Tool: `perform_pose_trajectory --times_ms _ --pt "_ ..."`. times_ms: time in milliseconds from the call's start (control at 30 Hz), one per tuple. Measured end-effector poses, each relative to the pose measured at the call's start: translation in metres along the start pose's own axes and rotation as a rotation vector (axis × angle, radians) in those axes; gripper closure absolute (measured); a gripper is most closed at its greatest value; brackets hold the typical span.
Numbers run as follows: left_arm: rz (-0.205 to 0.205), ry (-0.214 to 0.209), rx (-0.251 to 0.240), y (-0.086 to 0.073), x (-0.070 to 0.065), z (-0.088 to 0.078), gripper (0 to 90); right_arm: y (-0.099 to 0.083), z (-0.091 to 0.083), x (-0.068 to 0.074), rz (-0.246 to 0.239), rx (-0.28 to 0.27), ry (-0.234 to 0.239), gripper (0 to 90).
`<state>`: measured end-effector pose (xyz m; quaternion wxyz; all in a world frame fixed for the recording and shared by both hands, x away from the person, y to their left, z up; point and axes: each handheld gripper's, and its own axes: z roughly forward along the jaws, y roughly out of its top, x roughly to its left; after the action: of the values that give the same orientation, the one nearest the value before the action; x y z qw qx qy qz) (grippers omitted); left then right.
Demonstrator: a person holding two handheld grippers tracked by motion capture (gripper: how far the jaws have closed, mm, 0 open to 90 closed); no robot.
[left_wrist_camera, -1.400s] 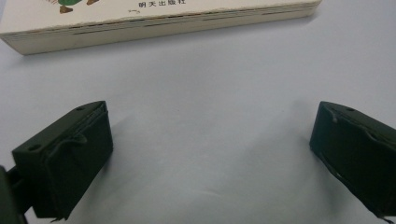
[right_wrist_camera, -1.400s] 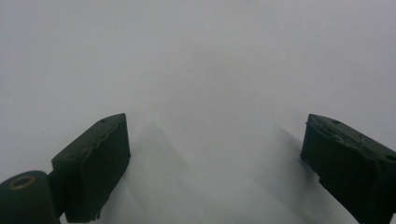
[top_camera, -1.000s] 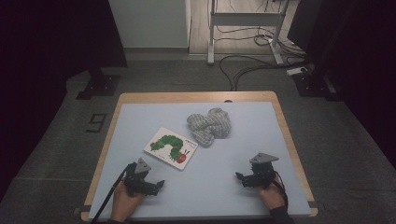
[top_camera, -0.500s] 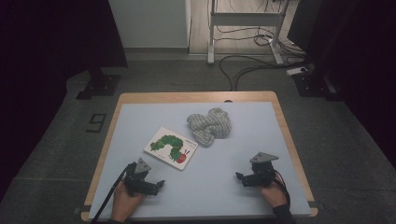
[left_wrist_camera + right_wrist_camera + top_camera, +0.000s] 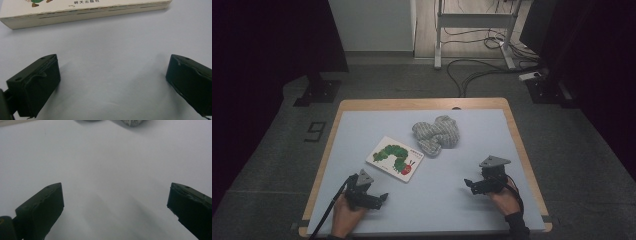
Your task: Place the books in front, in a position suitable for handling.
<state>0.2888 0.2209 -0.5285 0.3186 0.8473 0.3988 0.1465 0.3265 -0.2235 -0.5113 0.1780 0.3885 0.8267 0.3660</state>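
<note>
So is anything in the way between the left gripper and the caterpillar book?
Nothing visible. The left gripper, jaws open, faces the caterpillar book across bare table.

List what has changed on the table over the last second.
The right gripper has just been opening its fingers a little wider, with nothing between them. The left gripper, the picture book and the grey knitted cloth lie as before.
</note>
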Motion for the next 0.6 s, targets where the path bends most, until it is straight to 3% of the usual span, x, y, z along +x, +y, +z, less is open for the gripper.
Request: perform_pose_trajectory --times_ms 200,433,600 --pt "0.000 0.000 0.000 0.000 0.000 0.000 0.0 0.014 0.006 0.003 -0.034 -0.001 0.032 0.0" --pt "0.000 0.000 0.000 0.000 0.000 0.000 0.0 0.034 0.011 0.003 -0.072 -0.025 0.042 0.0" --pt "0.000 0.000 0.000 0.000 0.000 0.000 0.0 0.043 0.013 0.002 -0.072 -0.034 0.037 0.0"
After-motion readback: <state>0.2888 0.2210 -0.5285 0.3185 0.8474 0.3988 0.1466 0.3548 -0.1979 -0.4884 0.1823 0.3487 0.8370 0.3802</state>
